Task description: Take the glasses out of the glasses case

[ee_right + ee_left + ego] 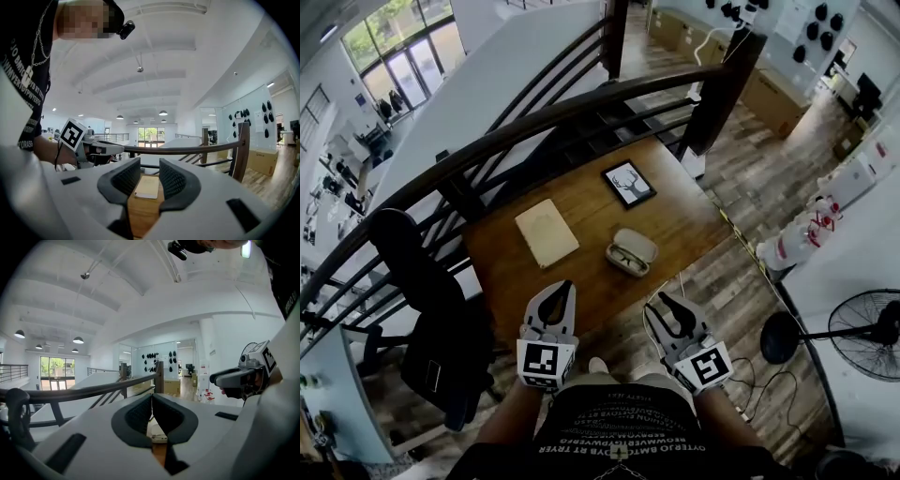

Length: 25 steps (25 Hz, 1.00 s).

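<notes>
Head view: my left gripper (566, 285), tips together, and right gripper (666, 300), jaws apart, hang empty short of the open glasses case (641, 245).

The black shirt (619, 442) has rows of white letters, upside down and too small to read for sure. The left cube (546, 364) and right cube (707, 366) show black-and-white square markers, not words.
</notes>
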Each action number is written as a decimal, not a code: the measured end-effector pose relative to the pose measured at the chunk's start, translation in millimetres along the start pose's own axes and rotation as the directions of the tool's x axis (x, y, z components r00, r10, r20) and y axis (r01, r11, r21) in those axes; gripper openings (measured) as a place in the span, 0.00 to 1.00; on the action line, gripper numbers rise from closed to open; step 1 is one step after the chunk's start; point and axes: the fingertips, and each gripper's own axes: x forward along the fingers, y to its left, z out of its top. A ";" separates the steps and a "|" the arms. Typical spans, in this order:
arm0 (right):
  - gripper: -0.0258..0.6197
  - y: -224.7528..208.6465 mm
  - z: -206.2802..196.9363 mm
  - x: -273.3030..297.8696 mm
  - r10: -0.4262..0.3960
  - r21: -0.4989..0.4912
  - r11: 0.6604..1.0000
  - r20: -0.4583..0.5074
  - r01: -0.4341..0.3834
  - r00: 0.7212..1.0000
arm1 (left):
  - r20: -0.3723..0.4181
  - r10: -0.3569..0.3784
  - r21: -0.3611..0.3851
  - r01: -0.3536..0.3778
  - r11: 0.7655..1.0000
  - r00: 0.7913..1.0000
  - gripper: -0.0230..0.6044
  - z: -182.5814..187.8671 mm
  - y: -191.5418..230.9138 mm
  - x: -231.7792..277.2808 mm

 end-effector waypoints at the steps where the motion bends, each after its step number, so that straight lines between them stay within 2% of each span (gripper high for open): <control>1: 0.22 1.4 -0.3 1.1 -0.002 0.001 1.000 -0.001 0.002 1.000 | -0.004 -0.003 -0.003 0.003 1.000 1.000 0.08 -0.8 1.7 -0.2; 12: 0.22 -0.9 -0.1 -2.0 -0.042 0.012 0.999 0.002 0.042 0.999 | -0.016 -0.014 -0.015 0.014 1.000 1.000 0.08 -5.3 6.2 -1.7; 25: 0.22 -29.5 -9.5 23.7 -0.023 0.024 0.999 -0.010 0.024 1.000 | -0.004 0.051 -0.008 -0.052 0.999 0.999 0.08 -5.5 22.6 19.0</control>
